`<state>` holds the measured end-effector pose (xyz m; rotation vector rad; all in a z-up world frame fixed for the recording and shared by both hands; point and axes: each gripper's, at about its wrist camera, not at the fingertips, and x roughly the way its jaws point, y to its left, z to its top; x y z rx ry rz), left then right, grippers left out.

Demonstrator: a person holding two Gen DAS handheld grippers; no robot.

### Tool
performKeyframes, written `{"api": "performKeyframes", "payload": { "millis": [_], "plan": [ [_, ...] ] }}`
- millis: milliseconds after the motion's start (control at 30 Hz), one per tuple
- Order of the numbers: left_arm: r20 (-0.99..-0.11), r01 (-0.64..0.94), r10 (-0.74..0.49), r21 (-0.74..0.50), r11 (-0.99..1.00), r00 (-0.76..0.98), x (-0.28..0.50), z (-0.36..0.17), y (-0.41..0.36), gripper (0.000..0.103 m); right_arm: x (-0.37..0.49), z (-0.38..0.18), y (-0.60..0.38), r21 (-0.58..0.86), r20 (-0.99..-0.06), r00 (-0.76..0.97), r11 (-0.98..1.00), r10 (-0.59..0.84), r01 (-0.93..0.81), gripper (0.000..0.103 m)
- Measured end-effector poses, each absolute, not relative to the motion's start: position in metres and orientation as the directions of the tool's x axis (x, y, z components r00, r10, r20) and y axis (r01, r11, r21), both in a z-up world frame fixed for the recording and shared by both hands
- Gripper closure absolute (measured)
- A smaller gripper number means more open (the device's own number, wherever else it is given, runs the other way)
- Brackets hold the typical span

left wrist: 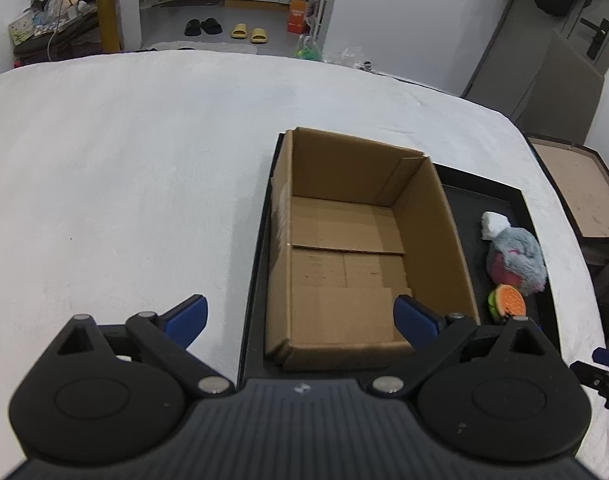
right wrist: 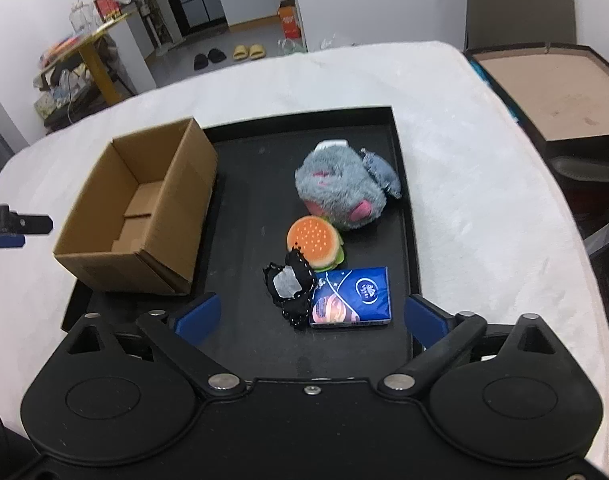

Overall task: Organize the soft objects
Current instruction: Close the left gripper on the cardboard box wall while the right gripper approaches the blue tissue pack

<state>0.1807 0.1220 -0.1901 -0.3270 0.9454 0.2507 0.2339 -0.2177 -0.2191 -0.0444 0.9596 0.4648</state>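
Blue pads tip both of my grippers, and on each the fingers stand spread wide with nothing between them. My left gripper hangs over the near end of the cardboard box, its right pad above the box's near floor, its left pad over the white cloth. My right gripper hovers over the near part of the black tray, with the blue tissue pack lying flat just ahead, between the pads.

Touching the pack's left edge is a crumpled black lace piece with a pale patch in it. Just beyond sits the burger toy, orange bun up, green showing at its edge. Behind that, touching it, rests the grey and pink plush toy, with something white peeking out at its far side.

The box stands open and bare inside on the tray's left half, well apart from the soft things on the right half. The tray lies on the cloth-covered surface. Past its right edge I see a brown board in a dark frame.
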Motion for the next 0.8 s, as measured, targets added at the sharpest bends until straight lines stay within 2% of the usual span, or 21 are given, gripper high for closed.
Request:
{"api": "performKeyframes", "payload": {
  "millis": [100, 233, 300, 800],
  "plan": [
    [-0.826, -0.364, 0.076, -0.162, 0.917, 0.559, 0.185, -0.198, 0.127, 0.011, 0.242, -0.231, -0.212, 0.164, -0.804, 0.472, 0.898, 0.362, -0.409, 0.015],
    [-0.838, -0.373, 0.071, -0.164, 0.913, 0.542, 0.190, -0.211, 0.132, 0.018, 0.249, -0.254, -0.207, 0.142, -0.811, 0.470, 0.897, 0.347, -0.418, 0.018],
    [-0.842, -0.370, 0.067, -0.162, 0.915, 0.535, 0.192, -0.217, 0.132, 0.025, 0.253, -0.267, -0.206, 0.125, -0.822, 0.467, 0.903, 0.326, -0.411, 0.024],
    [-0.854, -0.393, 0.062, -0.172, 0.903, 0.517, 0.209, -0.247, 0.142, 0.063, 0.260, -0.301, -0.209, 0.078, -0.860, 0.434, 0.909, 0.268, -0.408, 0.024]
  ]
}}
